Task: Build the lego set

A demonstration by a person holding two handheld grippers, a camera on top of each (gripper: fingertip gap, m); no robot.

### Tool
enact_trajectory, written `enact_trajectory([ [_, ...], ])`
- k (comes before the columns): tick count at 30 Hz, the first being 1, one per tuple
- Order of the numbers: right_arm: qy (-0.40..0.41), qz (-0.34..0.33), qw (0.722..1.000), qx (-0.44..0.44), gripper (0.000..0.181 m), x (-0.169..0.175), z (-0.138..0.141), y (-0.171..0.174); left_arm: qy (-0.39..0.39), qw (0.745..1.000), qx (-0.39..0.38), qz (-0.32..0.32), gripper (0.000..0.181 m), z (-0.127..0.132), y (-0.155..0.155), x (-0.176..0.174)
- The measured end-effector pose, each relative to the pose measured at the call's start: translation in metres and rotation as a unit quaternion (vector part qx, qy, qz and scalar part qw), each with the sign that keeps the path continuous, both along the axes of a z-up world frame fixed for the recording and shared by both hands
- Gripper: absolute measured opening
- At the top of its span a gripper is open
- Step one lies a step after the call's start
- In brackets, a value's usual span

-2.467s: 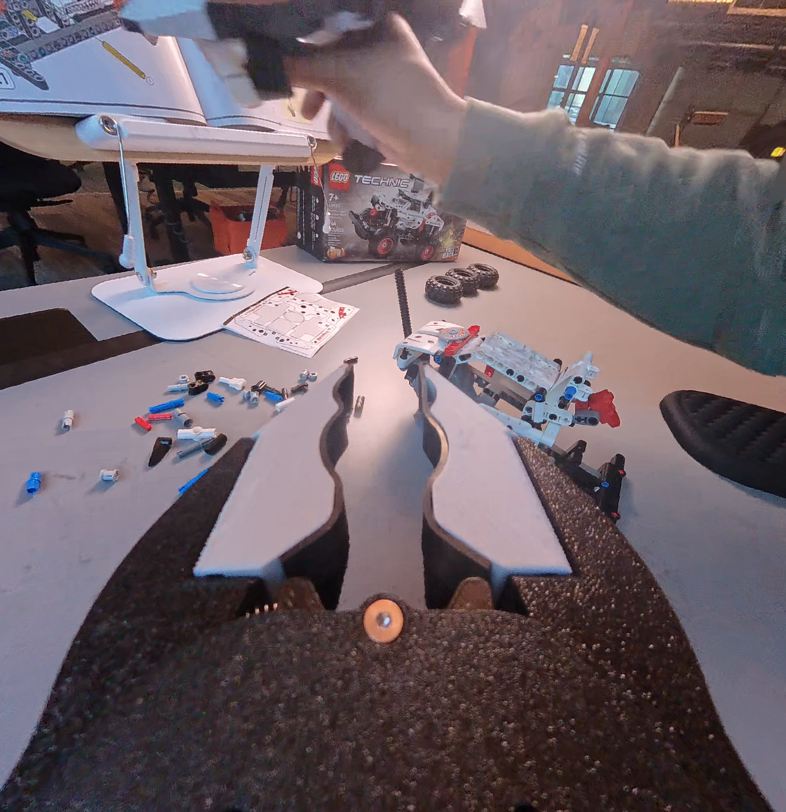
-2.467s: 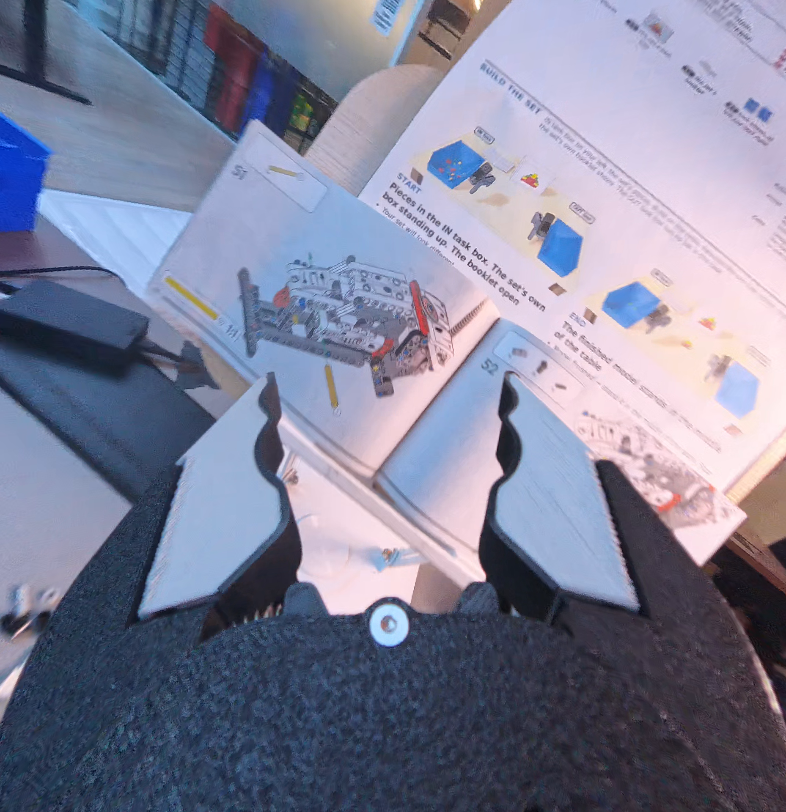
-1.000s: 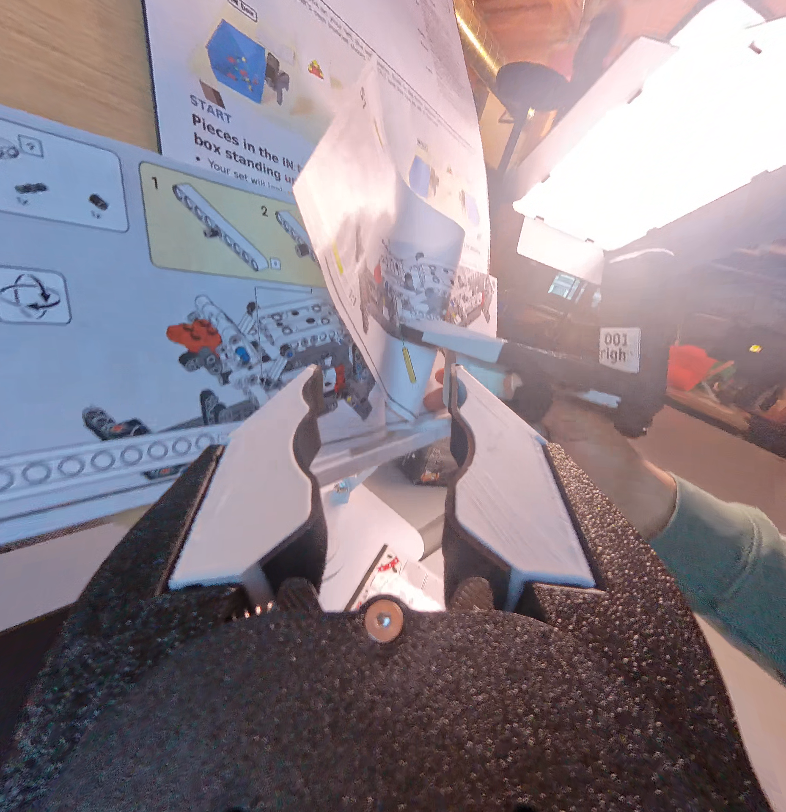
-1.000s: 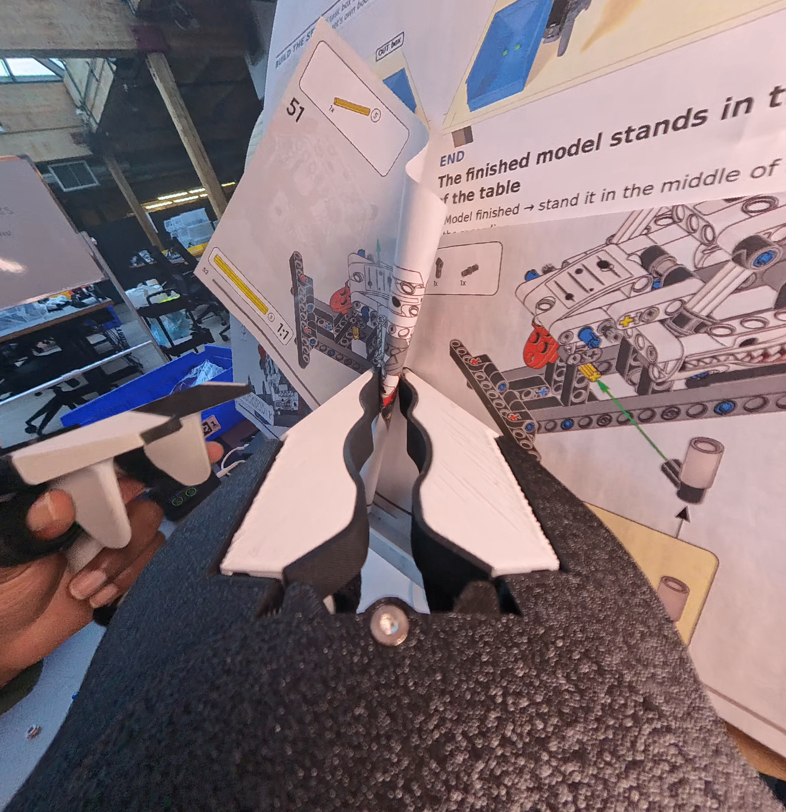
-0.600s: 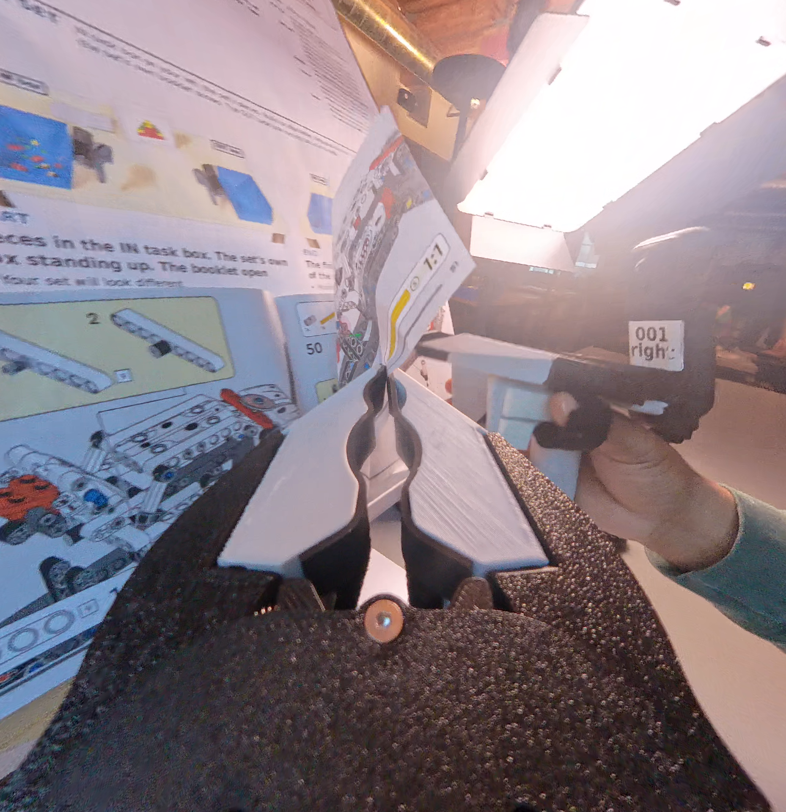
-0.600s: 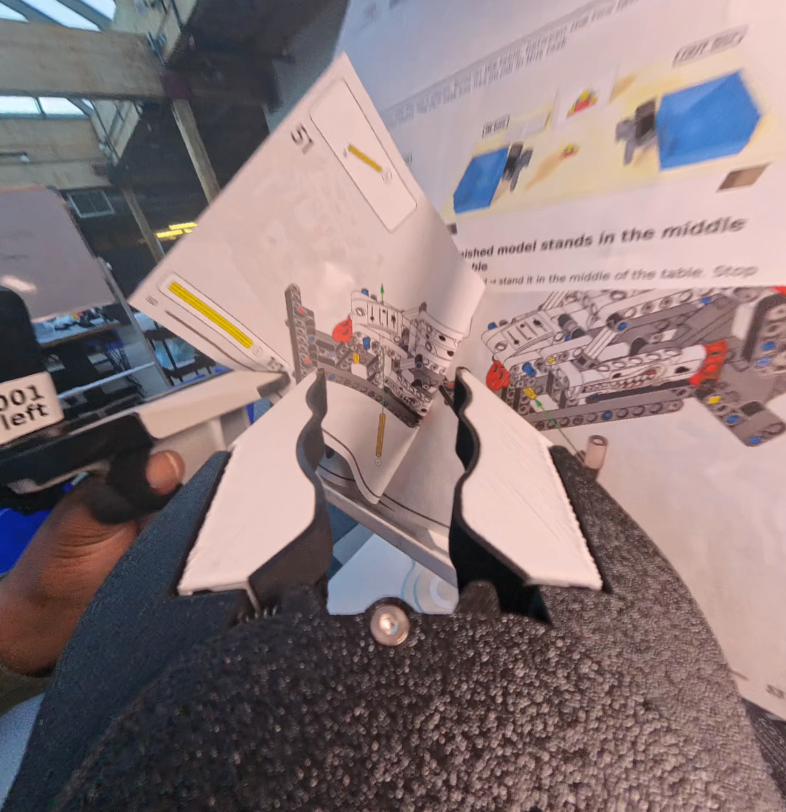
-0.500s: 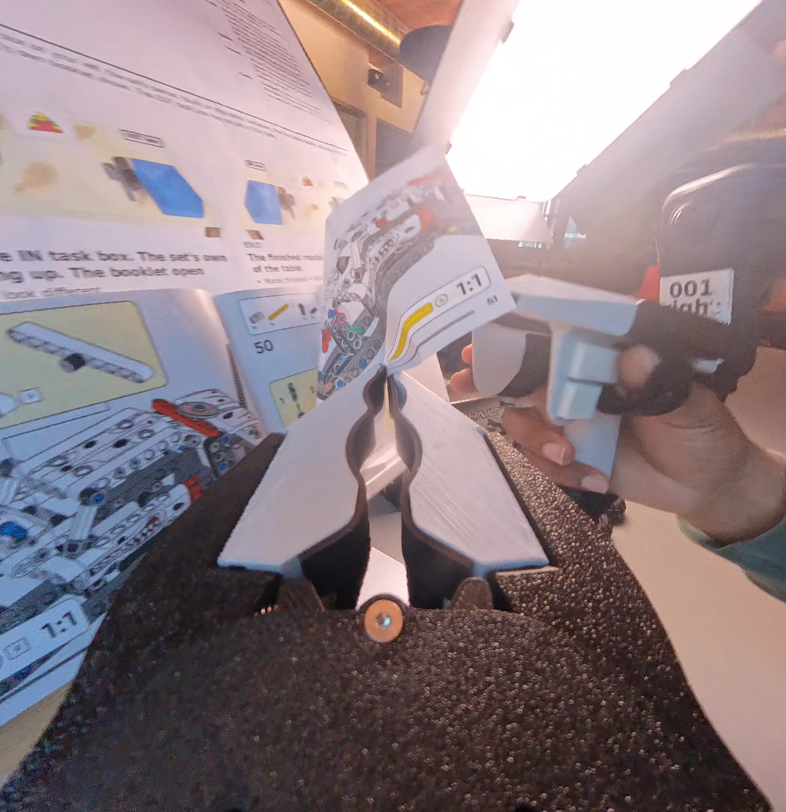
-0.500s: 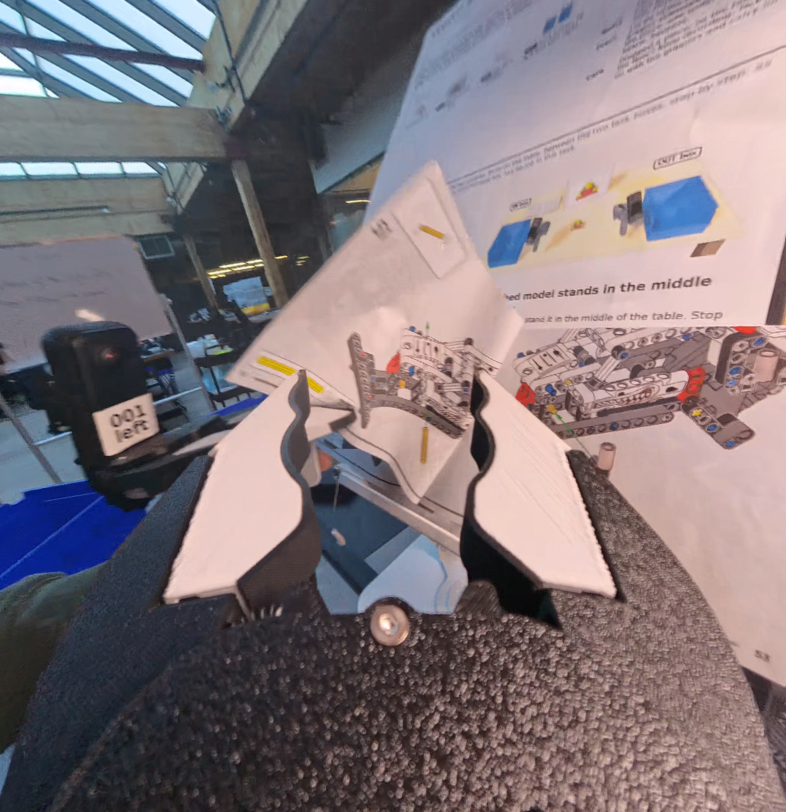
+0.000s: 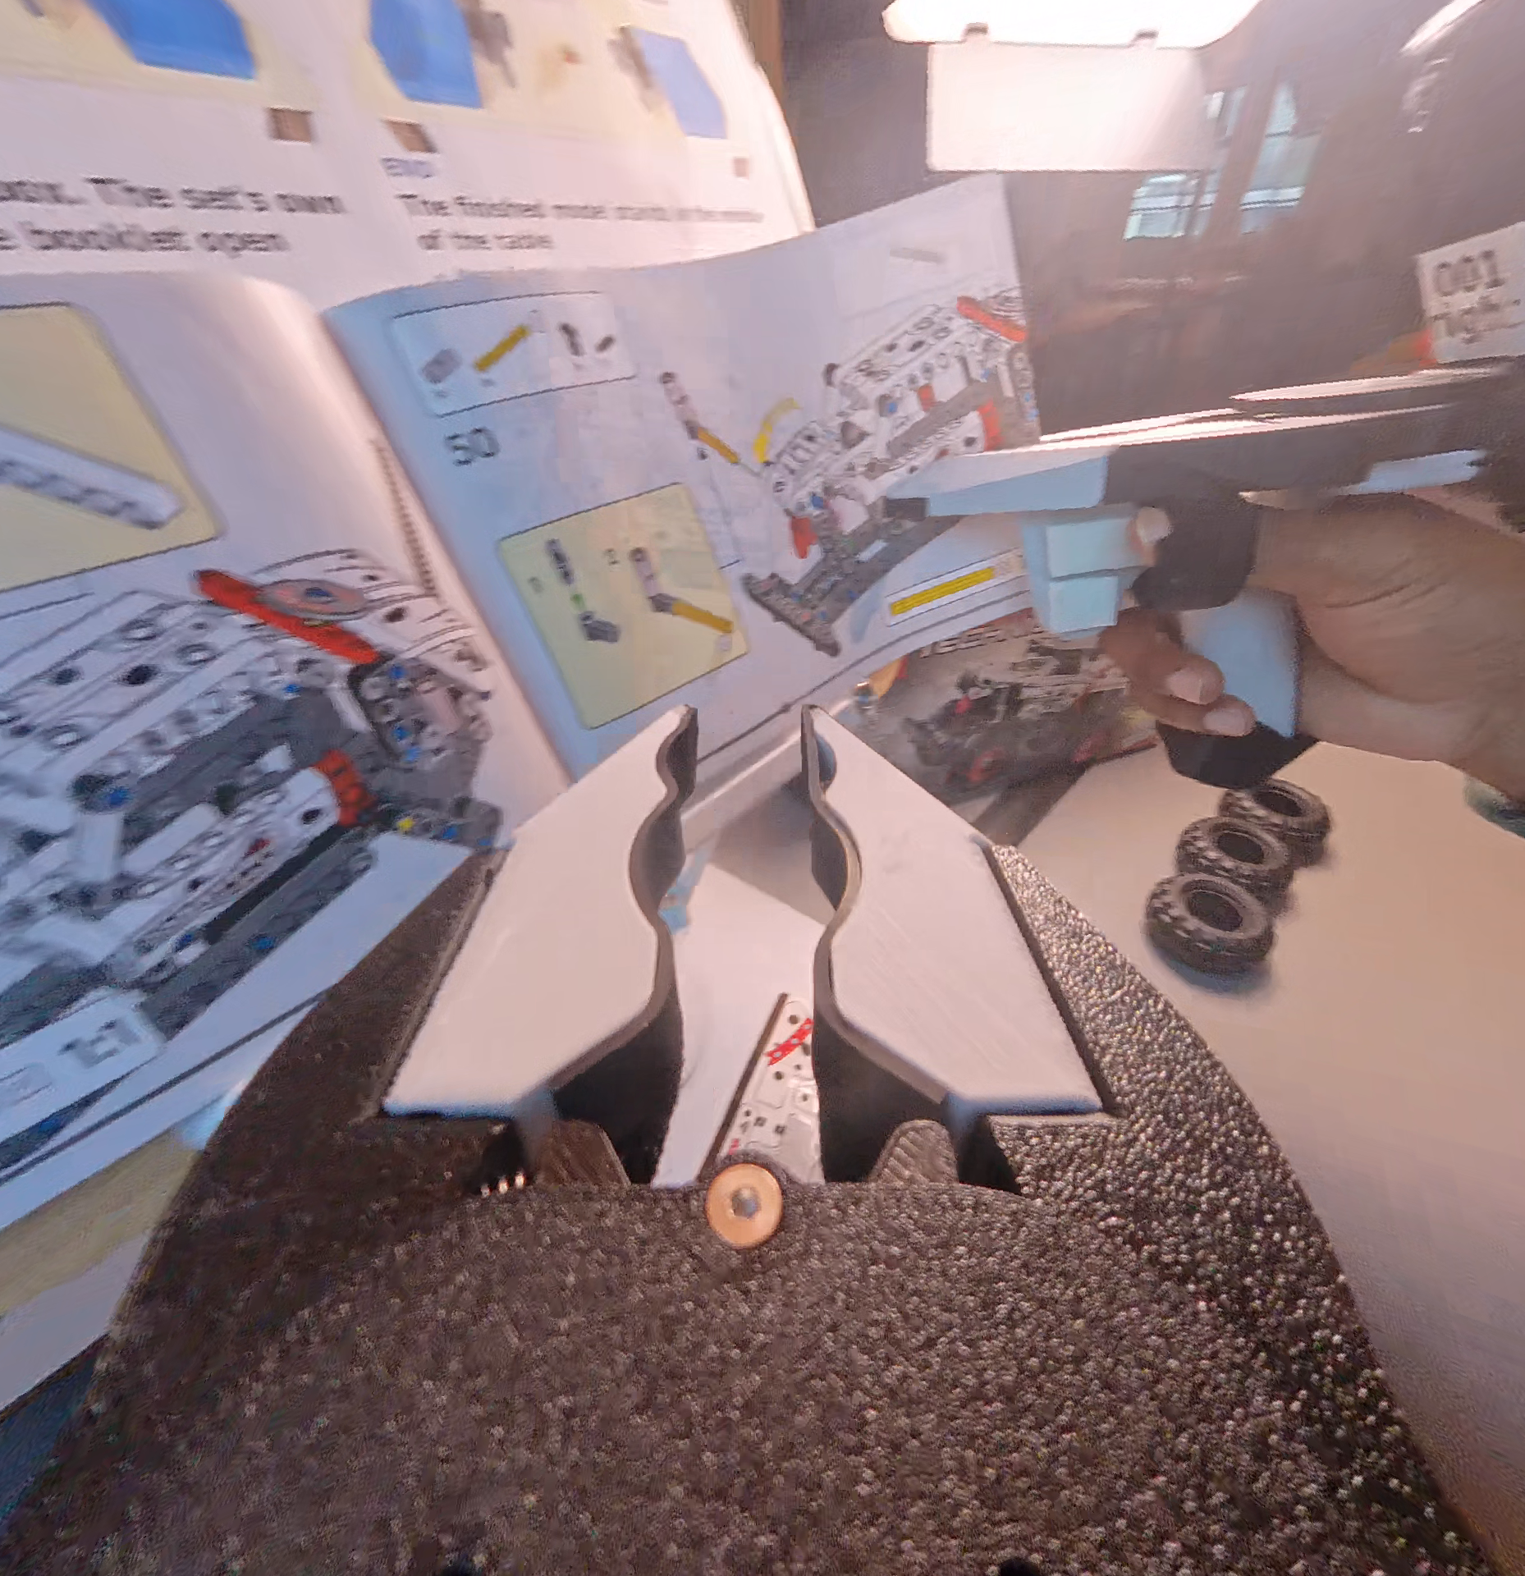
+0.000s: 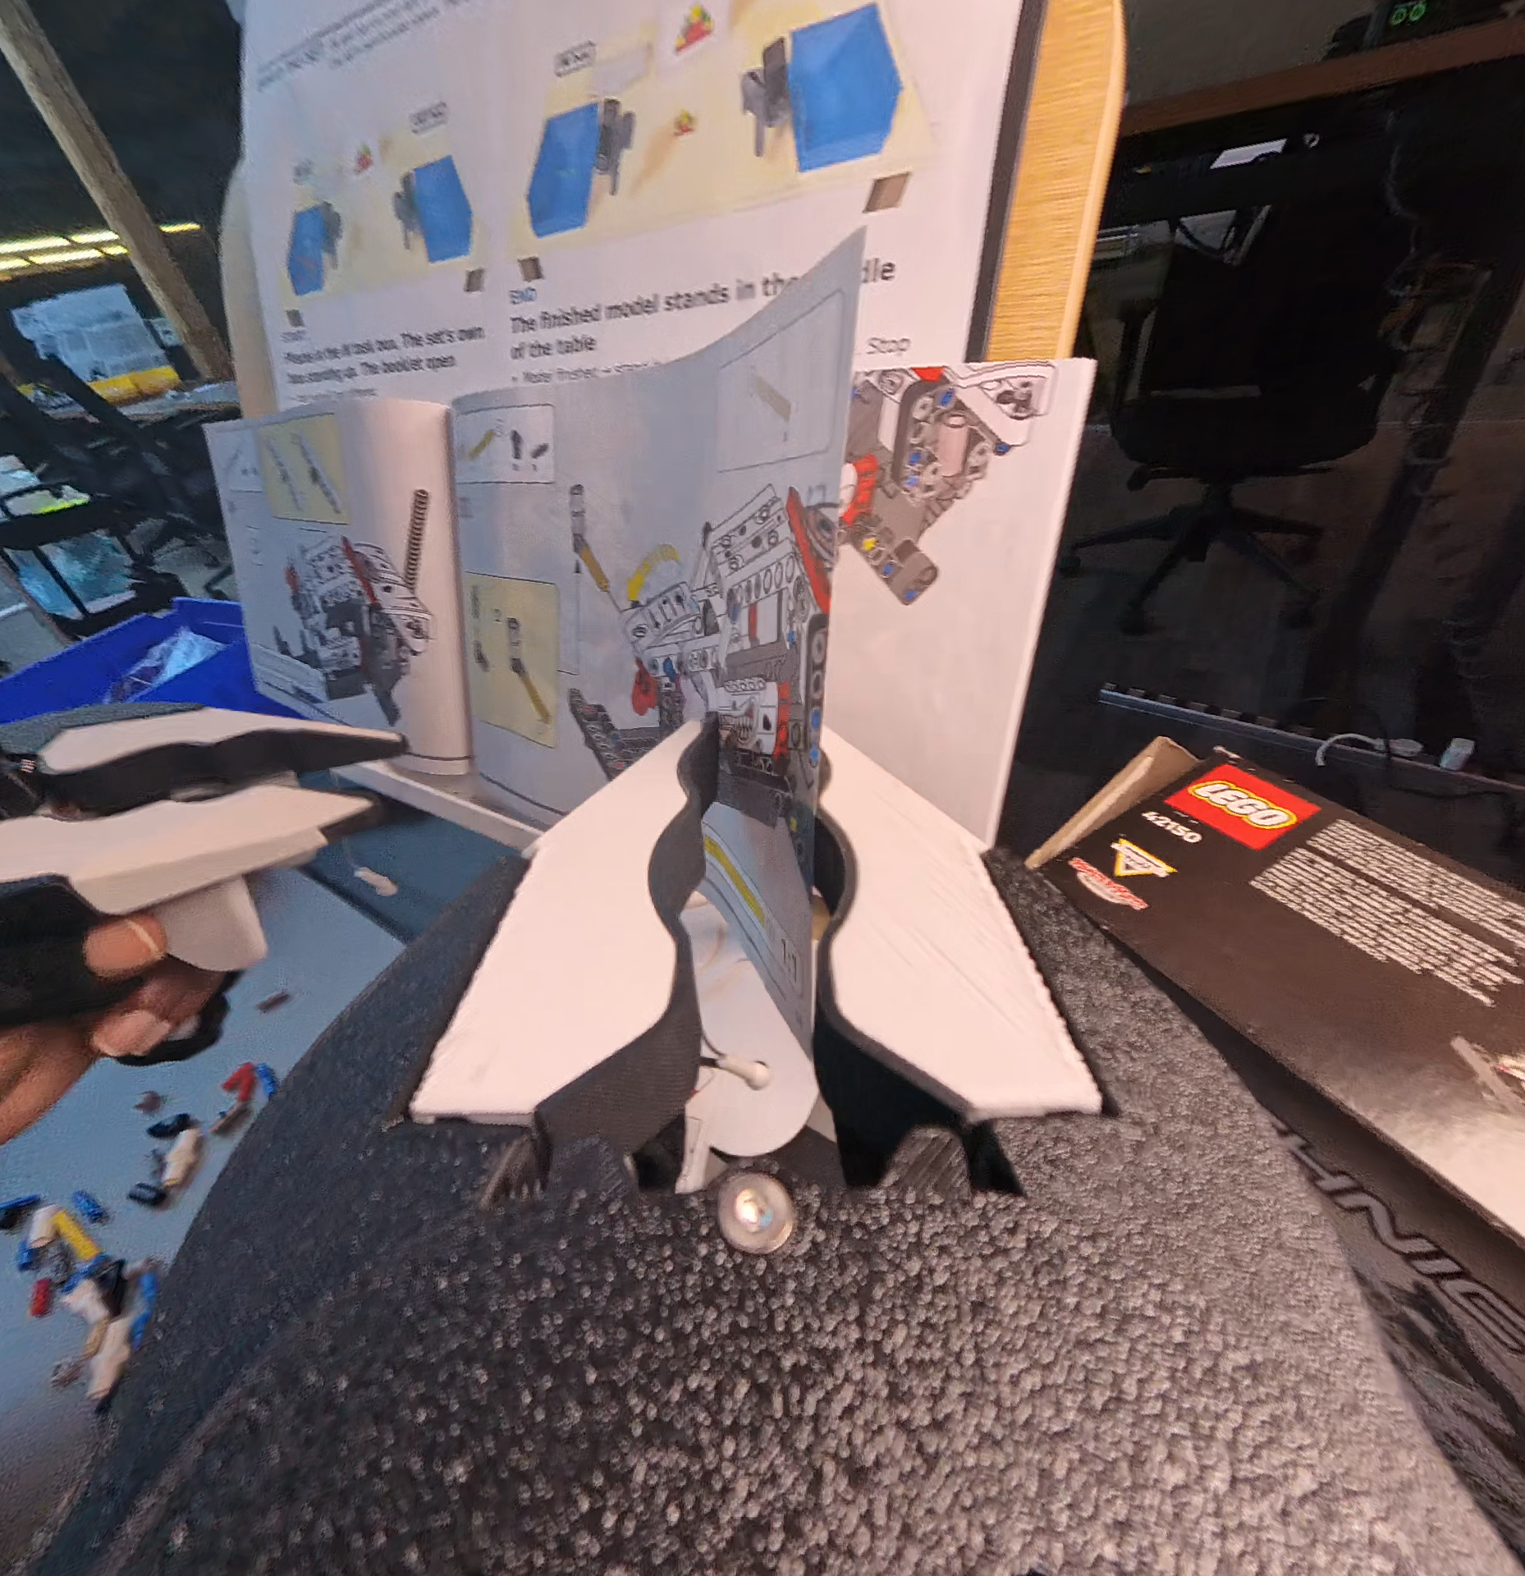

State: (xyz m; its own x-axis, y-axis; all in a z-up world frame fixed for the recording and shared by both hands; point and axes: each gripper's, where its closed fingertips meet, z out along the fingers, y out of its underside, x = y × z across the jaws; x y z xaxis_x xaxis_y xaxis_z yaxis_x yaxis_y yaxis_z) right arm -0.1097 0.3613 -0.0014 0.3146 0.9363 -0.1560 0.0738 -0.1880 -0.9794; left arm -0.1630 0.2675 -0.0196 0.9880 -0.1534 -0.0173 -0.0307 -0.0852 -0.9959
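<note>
Booklet page [image 10: 657, 546] between right gripper [image 10: 763, 742] fingers; tyres [image 9: 1228, 870] only in left view

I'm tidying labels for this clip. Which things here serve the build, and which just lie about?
In use: instruction booklet page, between the right gripper fingers; left gripper, open; loose pieces; tyres.
Lying about: set box; blue bin; office chair.

L tongs [image 9: 746, 750] slightly apart, empty; R tongs [image 10: 763, 750] apart, level.
</note>
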Motion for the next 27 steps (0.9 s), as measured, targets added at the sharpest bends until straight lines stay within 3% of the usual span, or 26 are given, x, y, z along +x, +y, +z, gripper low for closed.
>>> enact_trajectory([
  [2,-0.024,-0.040,0.999,0.020,0.029,0.003,-0.010,0.020,-0.005,0.999,-0.019,0.045,0.024,-0.002,0.001,-0.027],
  [6,-0.052,-0.110,0.986,0.117,0.018,0.010,-0.011,0.038,-0.002,0.996,-0.039,0.085,0.015,-0.004,0.001,-0.054],
  [7,-0.059,-0.136,0.978,0.144,0.031,0.014,-0.008,0.043,0.003,0.995,-0.042,0.092,0.014,-0.005,0.001,-0.057],
  [9,-0.055,-0.150,0.971,0.175,0.036,0.019,-0.004,0.042,0.009,0.994,-0.045,0.102,0.012,-0.008,0.000,-0.061],
  [17,-0.048,-0.160,0.973,0.158,0.040,0.039,-0.013,0.048,0.030,0.991,-0.052,0.123,0.002,-0.012,-0.002,-0.071],
  [20,-0.026,-0.136,0.974,0.182,0.034,0.039,-0.006,0.029,0.041,0.990,-0.053,0.125,0.000,-0.013,-0.004,-0.074],
  [23,-0.022,-0.068,0.973,0.220,0.013,0.023,-0.010,-0.006,0.052,0.989,-0.054,0.128,0.000,-0.013,-0.005,-0.077],
  [27,-0.045,-0.044,0.963,0.261,0.009,0.001,-0.024,-0.025,0.061,0.988,-0.058,0.132,0.000,-0.013,-0.006,-0.079],
])
